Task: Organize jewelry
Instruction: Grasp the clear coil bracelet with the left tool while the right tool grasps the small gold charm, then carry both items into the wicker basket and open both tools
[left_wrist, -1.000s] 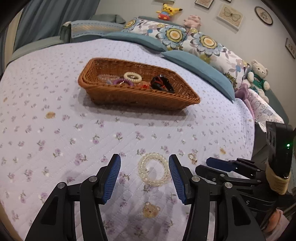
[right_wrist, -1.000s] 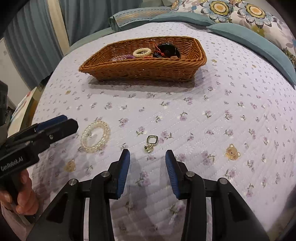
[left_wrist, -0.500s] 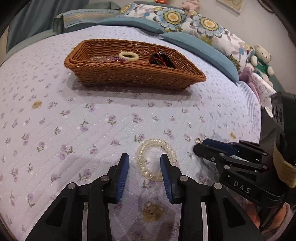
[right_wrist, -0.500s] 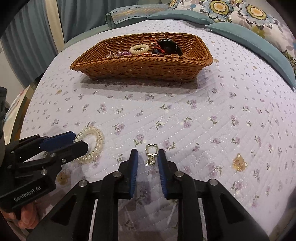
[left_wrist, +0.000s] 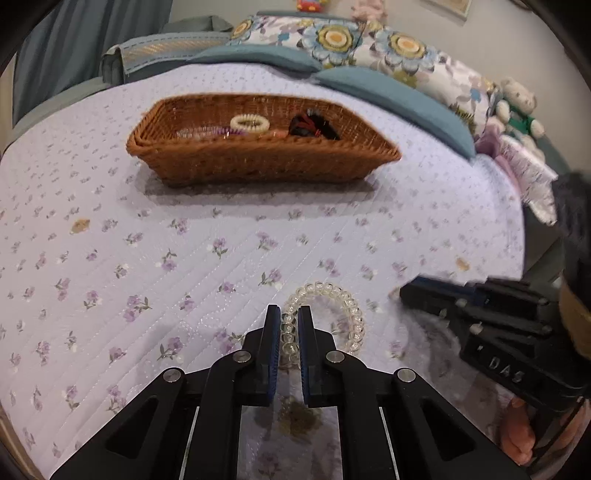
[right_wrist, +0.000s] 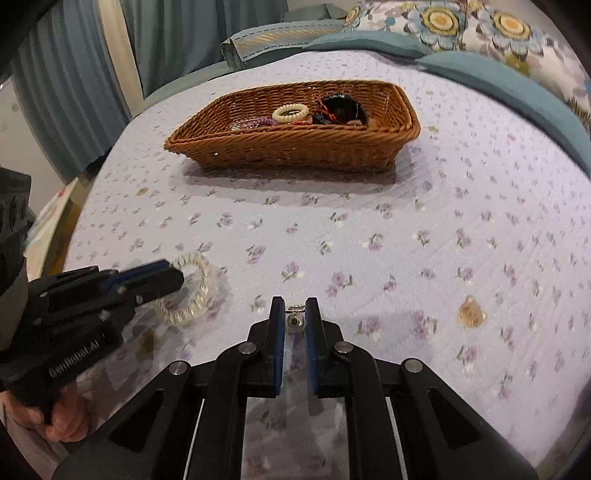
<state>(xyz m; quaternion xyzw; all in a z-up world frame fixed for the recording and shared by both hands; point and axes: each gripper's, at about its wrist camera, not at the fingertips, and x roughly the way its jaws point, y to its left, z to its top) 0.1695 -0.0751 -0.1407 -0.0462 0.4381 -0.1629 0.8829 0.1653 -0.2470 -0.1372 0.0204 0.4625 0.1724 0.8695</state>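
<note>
Both tongs are clamped near the bed's front edge, well short of the wicker basket (left_wrist: 258, 162): left tongs (left_wrist: 285, 314) on the clear beaded bracelet (left_wrist: 343, 314), right tongs (right_wrist: 294, 308) on the small charm (right_wrist: 295, 320), neither yet carried to the basket, which already holds several pieces.

Soft, even indoor light fills both views, with no hard glare. The wicker basket (left_wrist: 258, 147) casts a diffuse grey shadow on the bedspread (left_wrist: 110, 240) along its near side. Fisheye distortion bends the bed's edges and leaves dark corners (a black vignette). Slight motion blur softens the basket weave and the far pillows (left_wrist: 369, 40); the gripper arms close to the lens look sharp.
</note>
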